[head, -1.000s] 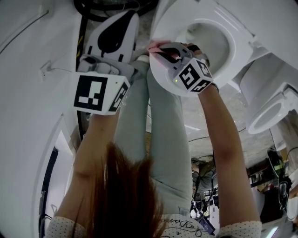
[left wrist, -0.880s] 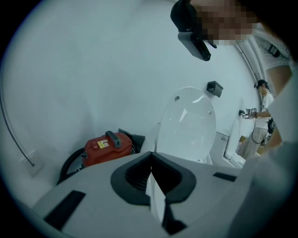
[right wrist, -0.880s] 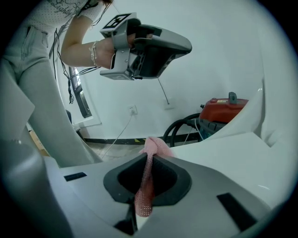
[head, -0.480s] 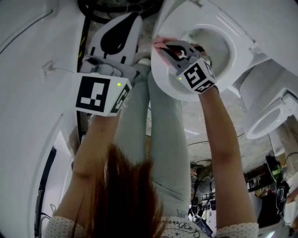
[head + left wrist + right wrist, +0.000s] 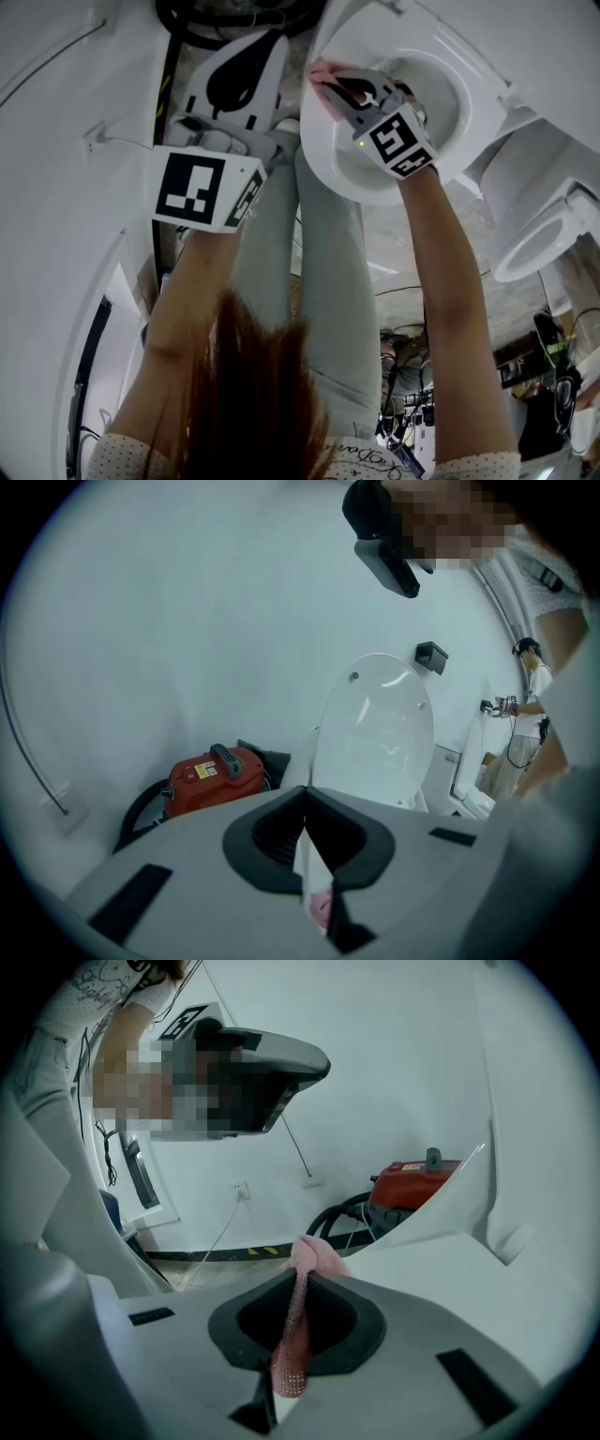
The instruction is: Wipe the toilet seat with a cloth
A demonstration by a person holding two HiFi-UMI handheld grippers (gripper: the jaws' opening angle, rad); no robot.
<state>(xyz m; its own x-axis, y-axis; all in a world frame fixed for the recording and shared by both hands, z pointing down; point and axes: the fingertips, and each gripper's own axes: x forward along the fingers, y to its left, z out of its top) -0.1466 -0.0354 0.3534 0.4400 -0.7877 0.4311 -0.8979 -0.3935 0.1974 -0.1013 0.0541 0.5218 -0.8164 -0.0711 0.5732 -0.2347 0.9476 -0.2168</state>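
Right gripper (image 5: 334, 89) over toilet seat (image 5: 328, 164), near its front rim. Jaws clamped on pink cloth (image 5: 314, 1255), bunch poking past tips at seat's edge. Left gripper (image 5: 267, 39) just beside toilet, off seat, jaws together. Lid (image 5: 375, 733) upright. Red vacuum (image 5: 211, 775) by wall.

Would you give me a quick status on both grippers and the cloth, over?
Right gripper shut on pink cloth, cloth at the toilet seat rim. Left gripper jaws together, off to the side of the toilet. Nothing seen blocking the seat.
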